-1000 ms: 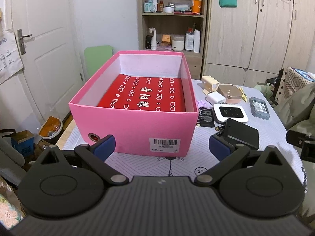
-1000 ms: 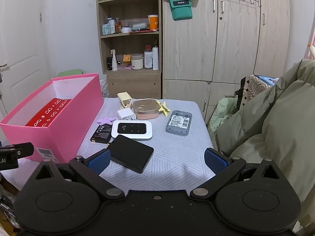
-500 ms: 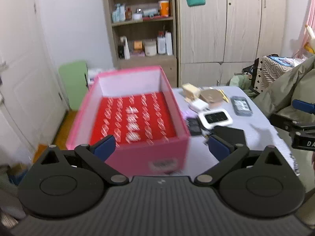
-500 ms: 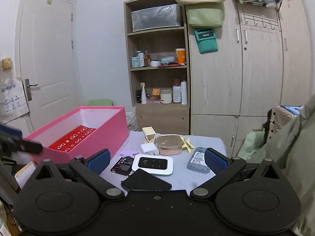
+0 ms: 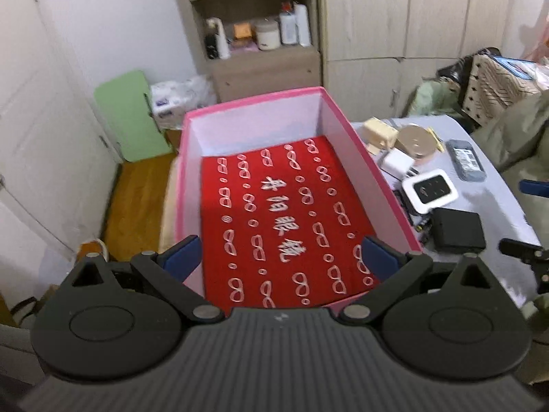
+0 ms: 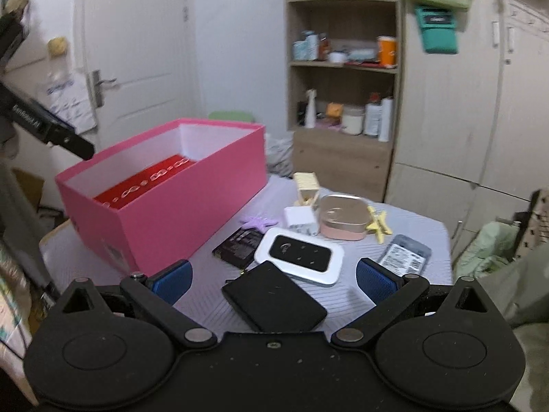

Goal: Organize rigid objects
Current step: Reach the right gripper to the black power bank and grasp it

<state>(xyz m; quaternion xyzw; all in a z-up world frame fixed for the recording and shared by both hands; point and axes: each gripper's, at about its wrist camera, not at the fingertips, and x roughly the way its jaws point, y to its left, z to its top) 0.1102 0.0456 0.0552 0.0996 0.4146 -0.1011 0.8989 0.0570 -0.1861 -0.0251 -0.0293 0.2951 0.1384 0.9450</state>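
the open pink cardboard box (image 5: 346, 144) with its red printed lining (image 5: 284, 219) sits at one end of the pale striped tablecloth (image 6: 411, 230), and everything else is easiest placed from it. the left gripper (image 5: 280, 257) hangs over the near end of the box, looking down into it, its blue-padded fingers (image 5: 180, 255) spread wide with nothing between them. beside the box's long wall, on the cloth, the loose things lie in a cluster: a flat black rectangular case (image 6: 272, 297) nearest the right gripper (image 6: 272, 276), a white pocket router with a black face (image 6: 299, 255) touching its far edge, and a dark printed card (image 6: 240, 242) partly tucked under the router, closer to the box. farther along the wall are a white plug adapter (image 6: 300, 219), a lilac star-shaped clip (image 6: 258, 221), a round-cornered pink tin with a metal lid (image 6: 343, 216), a cream-coloured plastic clip (image 6: 306, 185), a yellow clip (image 6: 377, 223), and a grey device with a label (image 6: 405, 257) lying farthest out from the box. the right gripper hovers just short of the black case, its claws held apart and empty, blue pads (image 6: 375, 279) either side of the case.
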